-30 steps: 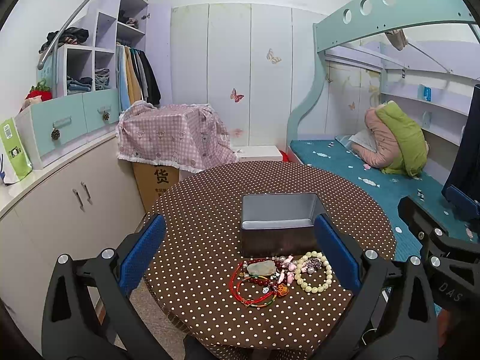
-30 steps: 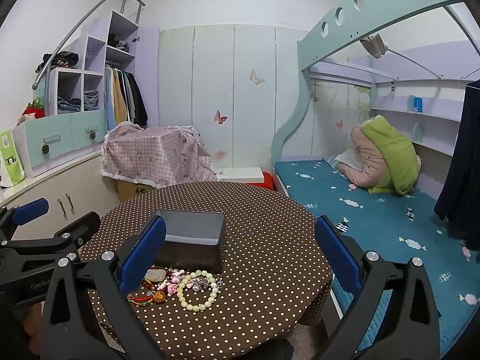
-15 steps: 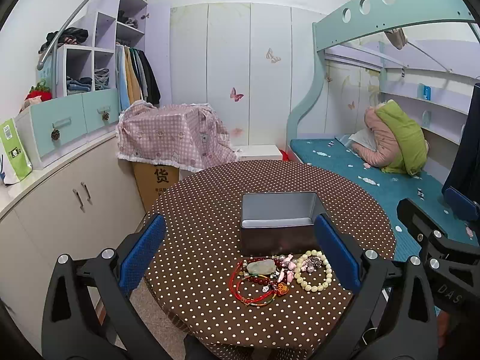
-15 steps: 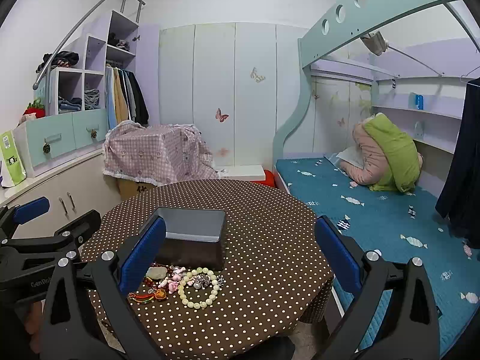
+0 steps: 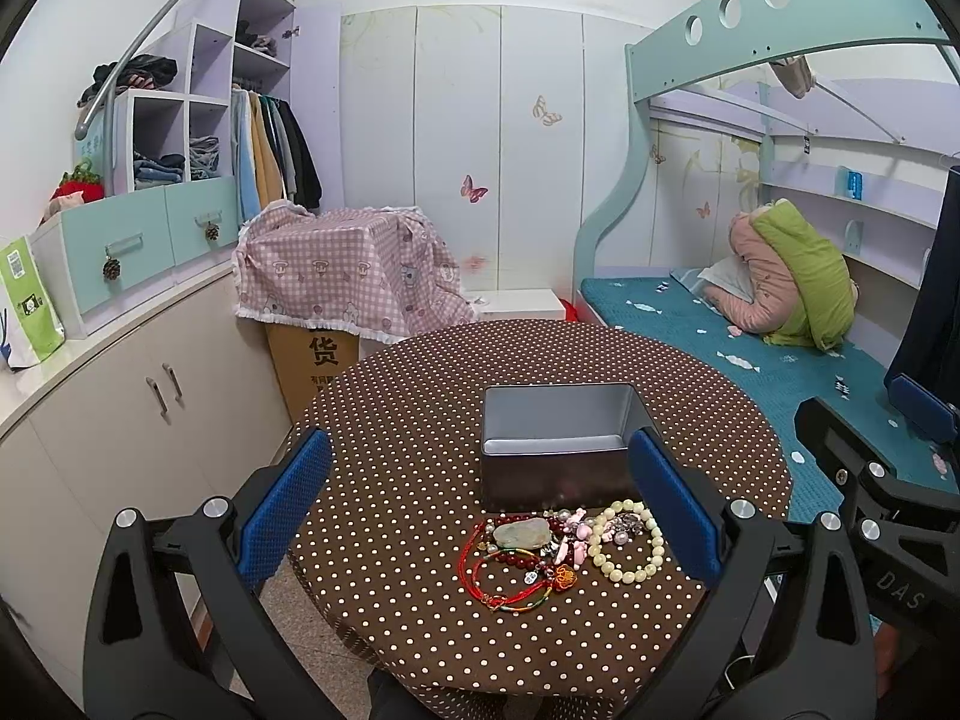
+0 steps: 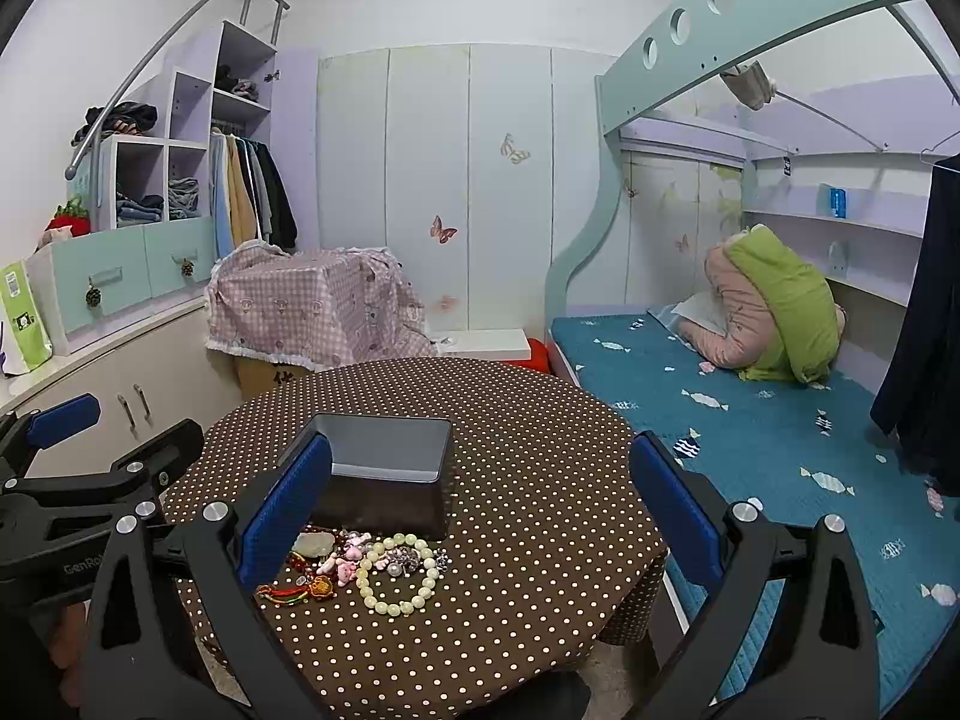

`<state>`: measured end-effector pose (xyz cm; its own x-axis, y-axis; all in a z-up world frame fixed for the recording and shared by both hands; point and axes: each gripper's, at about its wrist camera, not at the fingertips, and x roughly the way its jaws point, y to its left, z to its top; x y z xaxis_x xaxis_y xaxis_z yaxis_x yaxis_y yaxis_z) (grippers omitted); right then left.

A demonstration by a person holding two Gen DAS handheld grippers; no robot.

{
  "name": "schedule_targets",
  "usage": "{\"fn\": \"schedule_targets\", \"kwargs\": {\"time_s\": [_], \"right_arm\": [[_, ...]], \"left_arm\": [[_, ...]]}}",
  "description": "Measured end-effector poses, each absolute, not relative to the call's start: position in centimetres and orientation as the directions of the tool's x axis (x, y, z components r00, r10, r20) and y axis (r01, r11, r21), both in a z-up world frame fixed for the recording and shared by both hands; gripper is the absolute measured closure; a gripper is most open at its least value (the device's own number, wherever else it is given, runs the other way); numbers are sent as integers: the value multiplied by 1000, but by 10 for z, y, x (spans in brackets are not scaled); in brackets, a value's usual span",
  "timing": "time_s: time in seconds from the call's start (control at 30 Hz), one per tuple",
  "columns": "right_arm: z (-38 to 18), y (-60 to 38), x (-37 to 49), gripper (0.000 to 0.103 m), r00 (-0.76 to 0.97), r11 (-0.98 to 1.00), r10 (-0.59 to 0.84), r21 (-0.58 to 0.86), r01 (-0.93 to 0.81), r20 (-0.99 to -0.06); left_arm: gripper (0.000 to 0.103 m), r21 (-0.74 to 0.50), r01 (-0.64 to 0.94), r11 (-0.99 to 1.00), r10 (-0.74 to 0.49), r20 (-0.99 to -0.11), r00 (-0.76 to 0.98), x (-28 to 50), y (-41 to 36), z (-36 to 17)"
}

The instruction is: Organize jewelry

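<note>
A pile of jewelry lies on the round polka-dot table (image 5: 420, 420), just in front of an open grey metal box (image 5: 558, 450). It holds a pale bead bracelet (image 5: 627, 543), a jade pendant (image 5: 521, 534), red cords (image 5: 510, 582) and small pink charms (image 5: 573, 546). My left gripper (image 5: 480, 504) is open and empty, hovering above the near table edge with the pile between its fingers. My right gripper (image 6: 480, 510) is open and empty, above the table to the right of the pile; the box (image 6: 384, 480), bracelet (image 6: 399, 576) and cords (image 6: 297, 591) lie by its left finger.
White cabinets (image 5: 120, 396) with a green bag (image 5: 27, 300) run along the left. A box under a pink checked cloth (image 5: 348, 276) stands behind the table. A bunk bed with a teal mattress (image 6: 750, 432) and bundled bedding (image 6: 774, 306) is at the right.
Both views have shifted only slightly; the right gripper has edged a little closer to the table. The jewelry and box have not moved.
</note>
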<state>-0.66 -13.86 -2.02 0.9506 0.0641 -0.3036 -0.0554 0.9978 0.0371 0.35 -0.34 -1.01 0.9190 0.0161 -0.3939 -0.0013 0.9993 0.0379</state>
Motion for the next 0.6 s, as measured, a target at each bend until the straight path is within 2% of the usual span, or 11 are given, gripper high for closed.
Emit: {"fn": "schedule_targets", "kwargs": {"time_s": [0.6], "right_arm": [[-20, -137, -8, 7, 949, 997, 71, 40, -62, -307]], "left_arm": [[5, 38, -1, 999, 16, -399, 917, 4, -5, -12]]}}
